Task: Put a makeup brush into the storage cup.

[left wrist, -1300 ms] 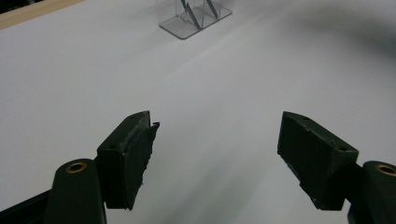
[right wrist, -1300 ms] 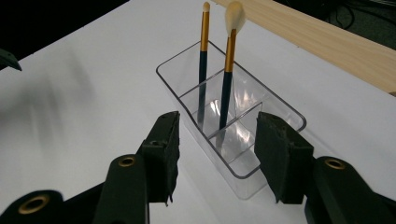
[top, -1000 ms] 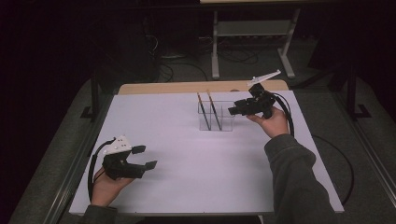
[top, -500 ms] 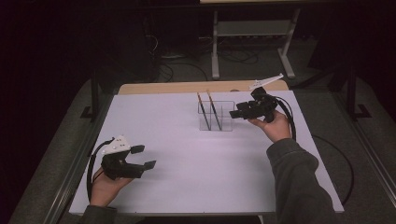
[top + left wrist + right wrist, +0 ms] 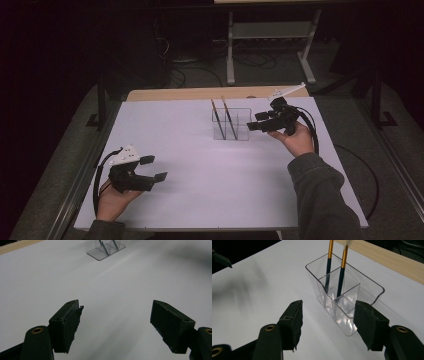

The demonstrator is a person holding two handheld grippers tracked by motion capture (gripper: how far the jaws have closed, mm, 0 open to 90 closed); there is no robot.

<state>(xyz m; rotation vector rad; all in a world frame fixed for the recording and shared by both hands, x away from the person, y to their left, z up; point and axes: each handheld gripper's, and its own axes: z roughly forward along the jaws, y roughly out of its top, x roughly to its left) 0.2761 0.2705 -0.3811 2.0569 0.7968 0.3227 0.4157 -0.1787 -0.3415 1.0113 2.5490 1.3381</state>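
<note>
Holder [image 5: 231,125] at far middle of tabletop [image 5: 200,210], two brushes [image 5: 328,267] leaning inside.

Right tongs [image 5: 253,125] just right of holder, jaws apart, just been opening, nothing between.

Left tongs [image 5: 156,168] well apart from holder, near front-left, wide apart, empty.

Risk: jaw nudging holder's wall, tipping light holder, spilling brushes.

Nothing else near holder; approach unobstructed.

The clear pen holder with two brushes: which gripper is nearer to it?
Right. The right gripper sits just beside the clear pen holder, open jaws pointing at it. The left gripper rests far away at the table's near left.
</note>
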